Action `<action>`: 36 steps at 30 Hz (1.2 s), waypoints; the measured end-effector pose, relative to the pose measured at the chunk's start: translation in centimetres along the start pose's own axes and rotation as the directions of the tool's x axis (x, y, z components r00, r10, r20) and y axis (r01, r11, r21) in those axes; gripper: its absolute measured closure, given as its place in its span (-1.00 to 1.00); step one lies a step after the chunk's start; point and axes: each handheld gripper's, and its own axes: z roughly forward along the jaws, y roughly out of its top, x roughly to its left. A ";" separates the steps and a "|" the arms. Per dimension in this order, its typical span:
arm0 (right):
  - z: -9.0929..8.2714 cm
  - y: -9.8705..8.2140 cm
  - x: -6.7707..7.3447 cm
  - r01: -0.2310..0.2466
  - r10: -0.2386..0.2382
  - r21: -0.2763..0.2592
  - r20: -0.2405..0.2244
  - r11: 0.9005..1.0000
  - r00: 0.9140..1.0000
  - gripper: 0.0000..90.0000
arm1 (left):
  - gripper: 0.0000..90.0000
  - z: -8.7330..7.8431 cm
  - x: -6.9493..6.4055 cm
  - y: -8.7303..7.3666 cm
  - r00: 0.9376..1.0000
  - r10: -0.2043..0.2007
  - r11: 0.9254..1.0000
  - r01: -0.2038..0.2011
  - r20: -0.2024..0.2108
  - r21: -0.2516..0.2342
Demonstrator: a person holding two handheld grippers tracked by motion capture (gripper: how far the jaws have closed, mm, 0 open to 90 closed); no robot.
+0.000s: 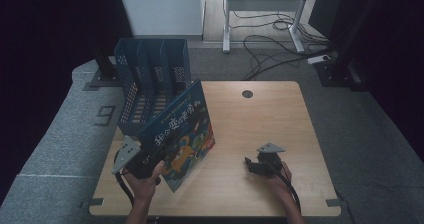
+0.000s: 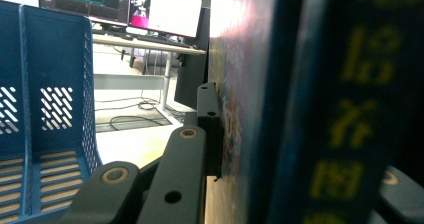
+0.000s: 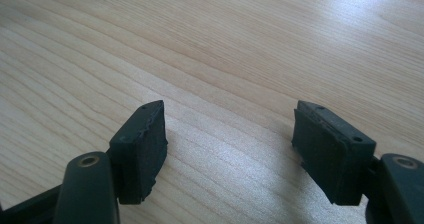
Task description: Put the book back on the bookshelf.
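The left gripper (image 1: 145, 159) pinches a blue hardcover picture book (image 1: 181, 134), tilted above the wooden table's (image 1: 260, 119) near-left corner, hiding part of the blue perforated plastic file rack (image 1: 150, 79). The right gripper (image 3: 230, 149) rests spread apart near the near edge, nothing between its pads.

- Looks like an office or lab room: a light wooden table (image 1: 260, 114) on grey carpet (image 1: 60, 134).
- Desks with lit monitors (image 2: 165, 10) behind, though blurry.
- Loose cables (image 1: 272, 44) under a metal desk frame (image 1: 262, 4).
- Blue file rack (image 1: 150, 79).
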 end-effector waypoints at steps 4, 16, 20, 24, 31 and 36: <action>0.0 0.0 0.0 -0.003 0.003 0.000 0.001 1.000 1.000 -0.36 | 0.83 0.3 0.1 0.7 1.000 0.008 1.000 -0.008 -0.014 -0.011; 0.0 0.0 0.0 -0.004 0.004 0.000 -0.001 1.000 1.000 -0.36 | 0.82 1.1 0.2 1.9 0.999 0.002 1.000 -0.001 -0.054 0.022; 0.0 0.0 -0.1 -0.002 0.002 0.000 -0.001 1.000 1.000 -0.36 | 0.83 0.6 0.6 2.4 0.999 -0.002 1.000 0.003 -0.050 0.014; 0.0 0.0 -0.1 -0.003 0.003 0.000 -0.001 1.000 1.000 -0.36 | 0.83 -0.2 1.1 3.3 0.999 -0.011 1.000 0.011 -0.051 -0.003; 0.0 0.0 0.0 -0.002 0.002 0.000 0.000 1.000 1.000 -0.36 | 0.83 -1.0 1.1 4.6 0.996 0.018 1.000 -0.019 -0.088 -0.017; 0.0 0.0 0.0 -0.003 0.003 0.000 0.001 1.000 1.000 -0.36 | 0.83 -1.0 1.2 5.3 0.997 0.012 1.000 -0.014 -0.080 -0.028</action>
